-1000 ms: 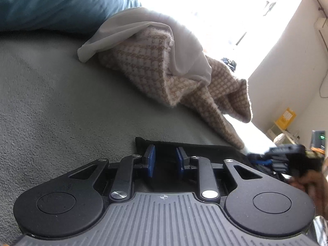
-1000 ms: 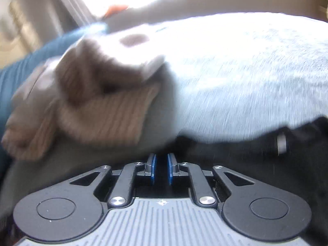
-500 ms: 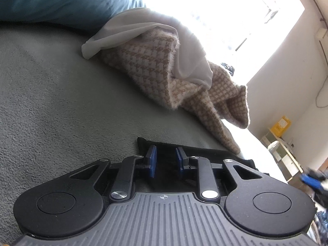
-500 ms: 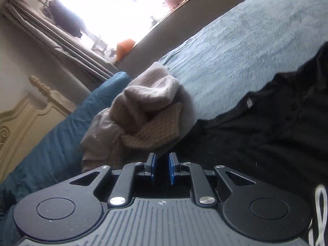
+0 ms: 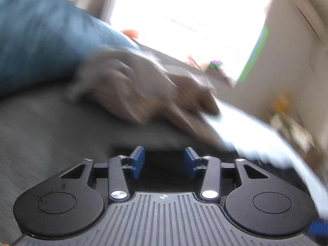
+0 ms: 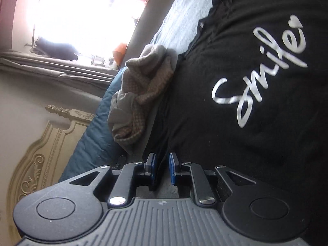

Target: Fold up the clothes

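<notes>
Only the right view shows the black shirt (image 6: 235, 112) (lettered "Smile") spread ahead of the right gripper (image 6: 163, 169), whose narrowly parted pads straddle a dark fold; a grip cannot be confirmed. The left gripper (image 5: 164, 162) gapes empty over dark cloth, the checked garment (image 5: 143, 94) beyond motion-blurred.

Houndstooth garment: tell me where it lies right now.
In the right wrist view the houndstooth garment lies bunched left of centre on the bed, between the blue pillow and the black Smile shirt, touching the shirt's edge.
</notes>
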`<state>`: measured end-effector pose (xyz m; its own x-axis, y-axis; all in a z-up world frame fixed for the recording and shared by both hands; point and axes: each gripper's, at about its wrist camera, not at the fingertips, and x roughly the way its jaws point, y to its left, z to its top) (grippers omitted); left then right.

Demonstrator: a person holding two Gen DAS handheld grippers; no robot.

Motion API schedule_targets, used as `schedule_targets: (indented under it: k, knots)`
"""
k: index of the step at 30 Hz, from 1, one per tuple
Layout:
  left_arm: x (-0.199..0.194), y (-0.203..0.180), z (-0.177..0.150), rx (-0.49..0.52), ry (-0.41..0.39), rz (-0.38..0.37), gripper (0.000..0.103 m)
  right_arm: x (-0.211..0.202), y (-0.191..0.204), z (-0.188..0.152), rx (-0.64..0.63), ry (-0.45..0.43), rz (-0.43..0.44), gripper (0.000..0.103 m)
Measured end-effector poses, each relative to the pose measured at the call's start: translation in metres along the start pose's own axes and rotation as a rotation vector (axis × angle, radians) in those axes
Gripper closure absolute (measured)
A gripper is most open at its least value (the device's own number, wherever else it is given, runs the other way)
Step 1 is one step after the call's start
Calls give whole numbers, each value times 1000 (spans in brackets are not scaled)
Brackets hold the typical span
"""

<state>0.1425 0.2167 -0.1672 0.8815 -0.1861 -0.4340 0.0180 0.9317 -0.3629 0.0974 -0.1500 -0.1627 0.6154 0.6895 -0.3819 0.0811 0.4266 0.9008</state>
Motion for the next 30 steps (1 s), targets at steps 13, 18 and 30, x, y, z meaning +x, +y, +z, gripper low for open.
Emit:
schedule_targets:
  k: [13, 18, 30]
  knots:
    - [-34, 11, -33, -70, 71, 237, 57, -22, -27, -8, 60, -65, -11, 88]
    - [-44, 7, -27, -71, 71, 264, 52, -11, -36, -7, 63, -44, -41, 87]
    - [-50, -10, -38, -62, 113, 256, 40, -6, -49, -6, 77, -40, -74, 87]
